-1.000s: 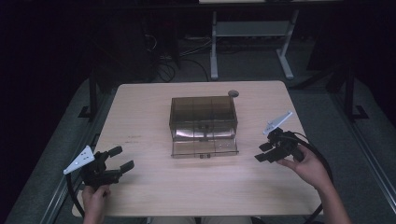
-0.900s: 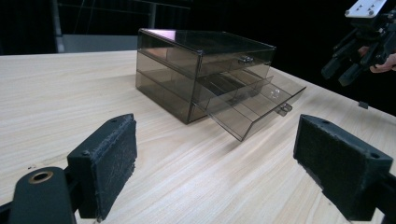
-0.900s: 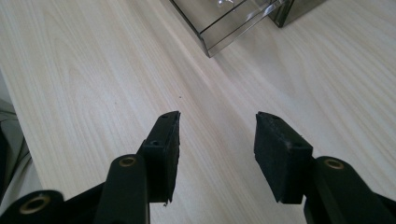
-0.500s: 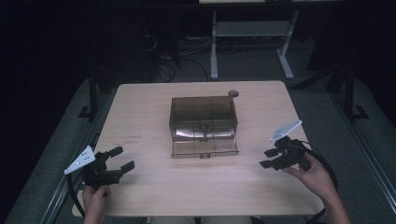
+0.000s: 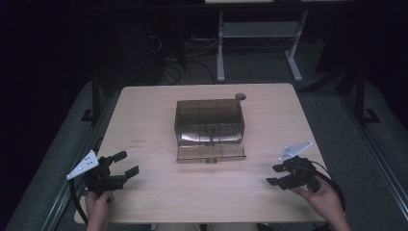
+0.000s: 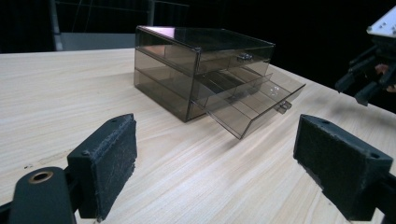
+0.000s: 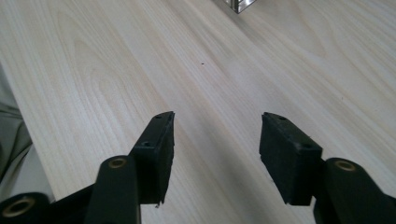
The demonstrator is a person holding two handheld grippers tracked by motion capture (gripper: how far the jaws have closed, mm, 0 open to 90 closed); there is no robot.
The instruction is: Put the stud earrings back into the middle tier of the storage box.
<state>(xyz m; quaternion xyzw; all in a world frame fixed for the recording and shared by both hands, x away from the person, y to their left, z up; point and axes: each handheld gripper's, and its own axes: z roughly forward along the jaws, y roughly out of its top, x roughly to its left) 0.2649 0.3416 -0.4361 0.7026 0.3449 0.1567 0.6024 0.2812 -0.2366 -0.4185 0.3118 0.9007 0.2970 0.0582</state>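
Right of the drawer box (image 5: 210,129), near table (image 5: 144,115) front edge, R gripper (image 5: 277,174) has jaws just been opening, nothing btwn them. L gripper (image 5: 126,163), front-left of box, wide open, empty. Bottom drawer (image 5: 210,152) sits pulled out. To shut: come in level, square to drawer front, push straight.

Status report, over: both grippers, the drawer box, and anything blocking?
Left gripper open, empty. Right gripper open, empty, jaws just opening. Smoky plastic drawer box mid-table, bottom drawer pulled out. Nothing blocking.
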